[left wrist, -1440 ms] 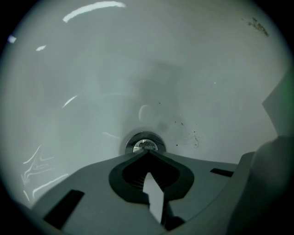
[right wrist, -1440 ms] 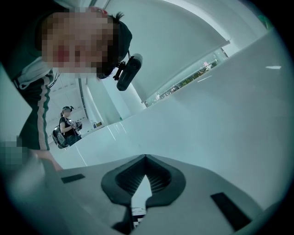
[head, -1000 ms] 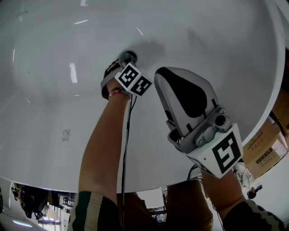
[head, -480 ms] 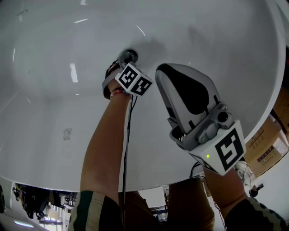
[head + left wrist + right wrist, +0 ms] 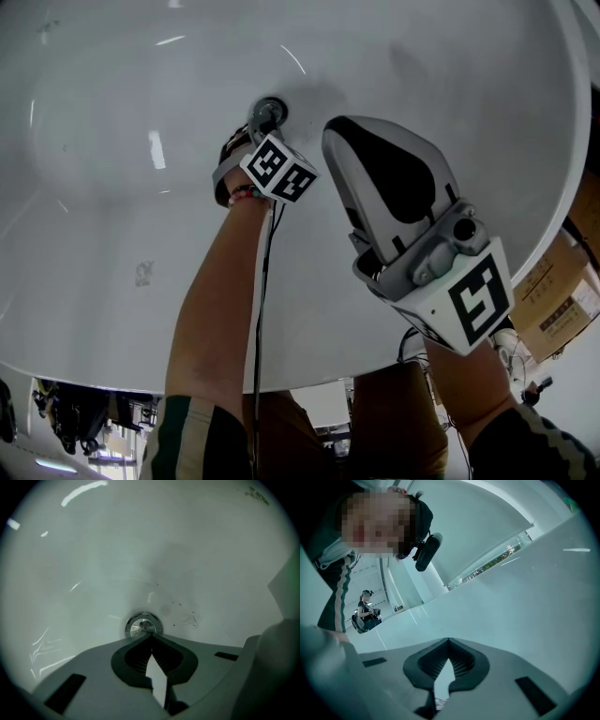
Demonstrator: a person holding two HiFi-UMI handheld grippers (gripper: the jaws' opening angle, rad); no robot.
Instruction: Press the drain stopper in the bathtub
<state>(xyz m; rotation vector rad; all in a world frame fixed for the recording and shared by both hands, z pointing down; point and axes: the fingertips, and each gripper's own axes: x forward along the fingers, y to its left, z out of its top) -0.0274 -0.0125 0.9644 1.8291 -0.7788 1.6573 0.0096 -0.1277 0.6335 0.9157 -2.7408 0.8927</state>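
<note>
chrome drain stopper (image 5: 143,625) sat at the low point of the white bathtub (image 5: 94,187), round and shiny, with a few dark specks (image 5: 185,616) on the enamel just beside it. the left gripper (image 5: 151,637) had its jaws closed tip to tip with nothing between them. in its own view the joined tips overlapped the stopper's near rim, so they looked to be resting on it or just short of it.

over the last second almost nothing had moved there: in the head view the left gripper (image 5: 261,120) stayed planted at the stopper (image 5: 269,110), the arm reaching straight down into the tub. that suggested the press was being held rather than begun, though whether the stopper had gone down could not be told.

the right gripper (image 5: 330,150), jaws also closed and empty, had only drifted a little and hung well above the tub floor, taking no part.
</note>
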